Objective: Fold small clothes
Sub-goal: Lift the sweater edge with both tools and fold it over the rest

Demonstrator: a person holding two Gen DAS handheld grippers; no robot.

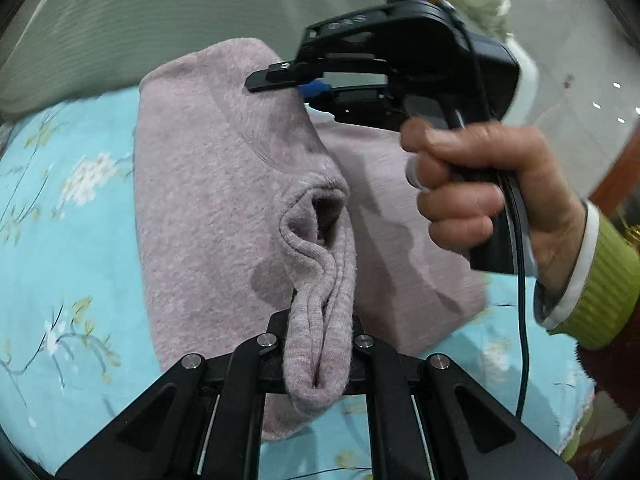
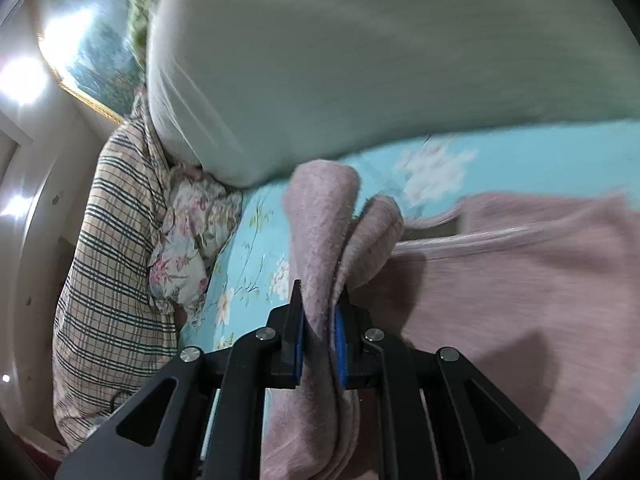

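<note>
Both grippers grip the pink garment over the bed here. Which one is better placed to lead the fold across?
Probably the right gripper. It pinches the pink garment's raised far edge, with flat fabric beyond it to lay over. The left gripper, jaws clamped on the bunched ribbed cuff, looks better suited to anchoring.

Pink garment point(image 2: 520, 300) far edge & grey pillow point(image 2: 360, 60) motion-blurred; garment cut off btm.

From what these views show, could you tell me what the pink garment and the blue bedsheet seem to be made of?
Pink garment: looks like soft heathered knit, fuzzy and matte, with a ribbed cuff; possibly fleece or wool blend. Blue bedsheet: smooth, thin woven cloth, probably cotton, with printed blossoms.
</note>
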